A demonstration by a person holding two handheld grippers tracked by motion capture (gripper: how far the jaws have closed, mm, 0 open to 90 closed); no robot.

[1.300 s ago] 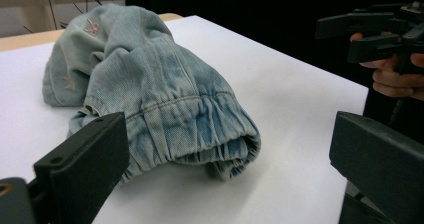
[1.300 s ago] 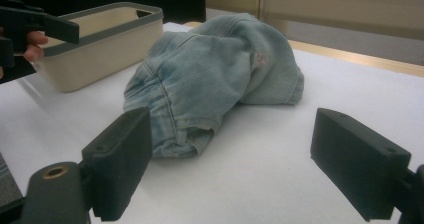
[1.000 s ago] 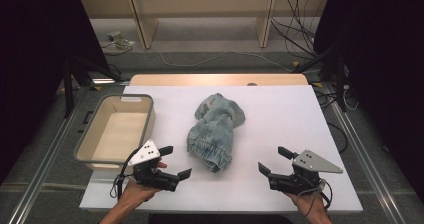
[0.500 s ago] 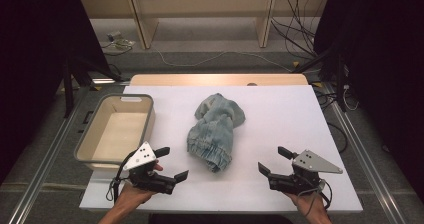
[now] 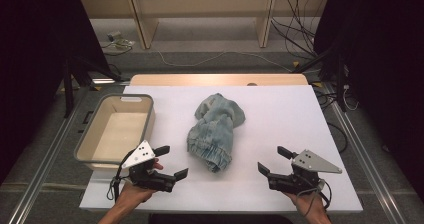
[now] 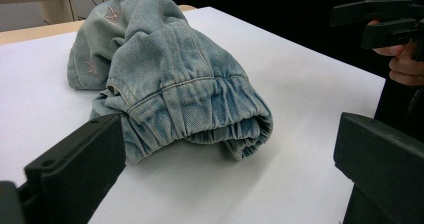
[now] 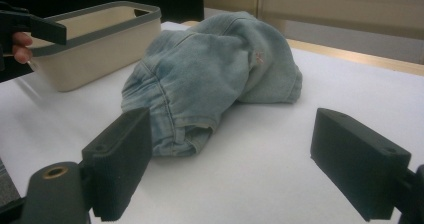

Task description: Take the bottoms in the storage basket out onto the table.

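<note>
High view: crumpled denim garment (image 5: 215,131) mid-frame, between two wide-open grippers at the bottom edge.

At lower left the left gripper (image 5: 169,162) has its jaws spread wide and holds nothing; the garment's elastic-hemmed end lies just up and right of it, and its long axis runs from there toward the upper middle of the frame. The left gripper looks somewhat nearer that hem than the right gripper (image 5: 273,160) at lower right, also spread wide and empty. A beige plastic bin (image 5: 86,144) stands empty at left on the white table (image 5: 280,109). Beyond it, grey floor, wooden shelving and loose cables against dark surroundings.
</note>
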